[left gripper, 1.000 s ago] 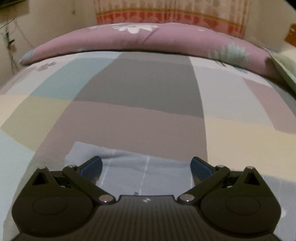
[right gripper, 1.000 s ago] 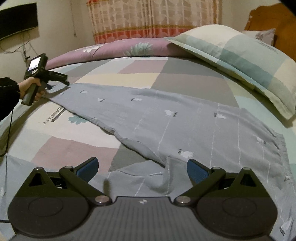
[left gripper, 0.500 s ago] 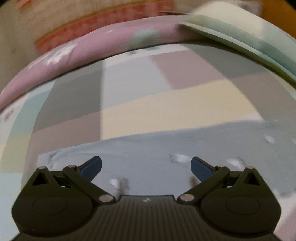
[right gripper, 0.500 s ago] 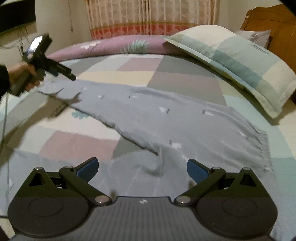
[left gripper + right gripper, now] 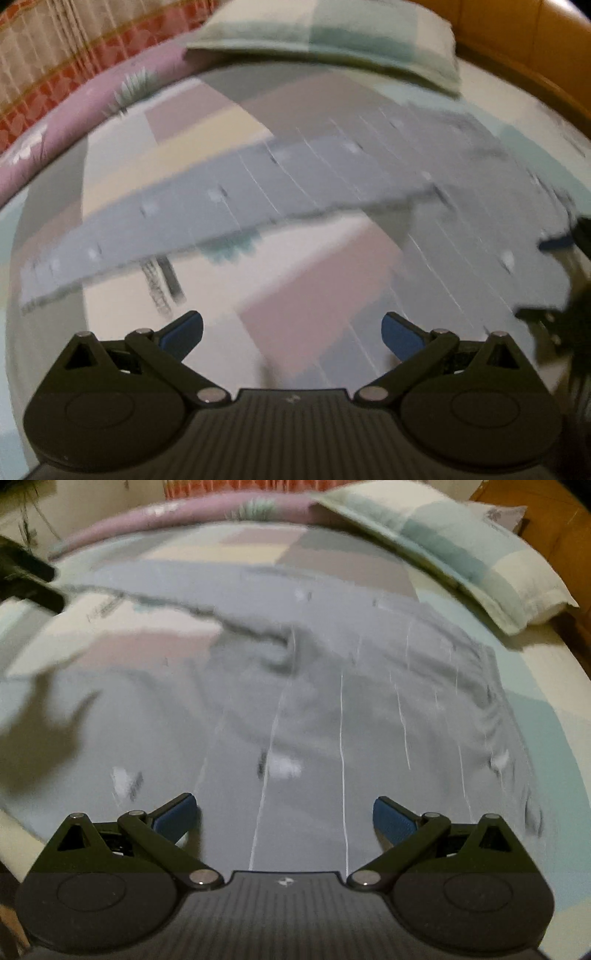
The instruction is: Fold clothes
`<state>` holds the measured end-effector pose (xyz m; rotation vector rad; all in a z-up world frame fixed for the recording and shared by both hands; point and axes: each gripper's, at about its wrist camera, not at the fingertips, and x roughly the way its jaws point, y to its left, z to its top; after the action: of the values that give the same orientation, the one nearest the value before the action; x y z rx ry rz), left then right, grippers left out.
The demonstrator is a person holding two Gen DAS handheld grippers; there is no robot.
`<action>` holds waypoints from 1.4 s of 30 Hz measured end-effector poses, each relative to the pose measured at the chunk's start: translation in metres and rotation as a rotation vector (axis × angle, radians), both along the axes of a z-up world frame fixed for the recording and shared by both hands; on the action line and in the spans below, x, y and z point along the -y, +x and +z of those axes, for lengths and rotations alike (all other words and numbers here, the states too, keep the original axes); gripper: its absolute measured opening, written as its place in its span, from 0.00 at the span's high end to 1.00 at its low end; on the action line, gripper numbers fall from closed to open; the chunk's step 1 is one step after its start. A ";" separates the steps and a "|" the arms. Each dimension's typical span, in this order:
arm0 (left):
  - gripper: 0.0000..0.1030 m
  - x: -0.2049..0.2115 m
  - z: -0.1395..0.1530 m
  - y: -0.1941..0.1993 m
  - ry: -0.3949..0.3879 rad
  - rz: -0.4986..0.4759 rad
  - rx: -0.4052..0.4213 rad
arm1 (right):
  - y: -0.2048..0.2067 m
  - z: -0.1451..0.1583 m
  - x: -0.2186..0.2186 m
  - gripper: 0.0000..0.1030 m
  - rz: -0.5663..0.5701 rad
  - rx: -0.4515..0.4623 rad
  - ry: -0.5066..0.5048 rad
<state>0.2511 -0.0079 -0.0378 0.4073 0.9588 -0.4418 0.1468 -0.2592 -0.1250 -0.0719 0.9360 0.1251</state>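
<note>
Grey trousers [image 5: 332,709] with thin white stripes and small white marks lie spread on the bed. In the left wrist view one long leg [image 5: 258,192] stretches from lower left to upper right, and the other part lies at the right. My left gripper [image 5: 291,334] is open and empty above the bedspread, short of the leg. My right gripper [image 5: 284,818] is open and empty, low over the wide part of the trousers. The right gripper also shows at the right edge of the left wrist view [image 5: 565,243]. Both views are blurred.
A patchwork bedspread [image 5: 314,295] covers the bed. A checked pillow [image 5: 461,554] lies at the far right, a purple floral quilt [image 5: 74,122] along the far side. A wooden headboard [image 5: 517,48] stands at the right. The left gripper's dark body [image 5: 26,579] shows at the left edge.
My left gripper has swung right and pulled back off the leg's end, so the whole leg now shows. My right gripper has moved forward and lower over the trousers.
</note>
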 end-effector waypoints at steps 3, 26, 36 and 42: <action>0.01 0.009 -0.026 -0.031 0.016 0.007 -0.018 | -0.005 -0.002 0.006 0.00 -0.029 0.013 0.039; 0.01 -0.118 -0.041 -0.066 0.056 0.517 -0.016 | 0.002 0.017 0.002 0.00 0.040 0.017 0.061; 0.01 -0.103 -0.038 -0.062 -0.042 0.477 0.036 | 0.110 0.086 -0.029 0.00 0.257 0.205 0.174; 0.01 -0.106 -0.053 -0.055 -0.070 0.481 0.035 | 0.234 0.063 -0.046 0.00 0.237 0.140 0.240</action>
<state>0.1960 0.0982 -0.0908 0.1110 0.9681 -0.0299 0.3810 -0.2130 -0.0623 0.0312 0.7645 0.4452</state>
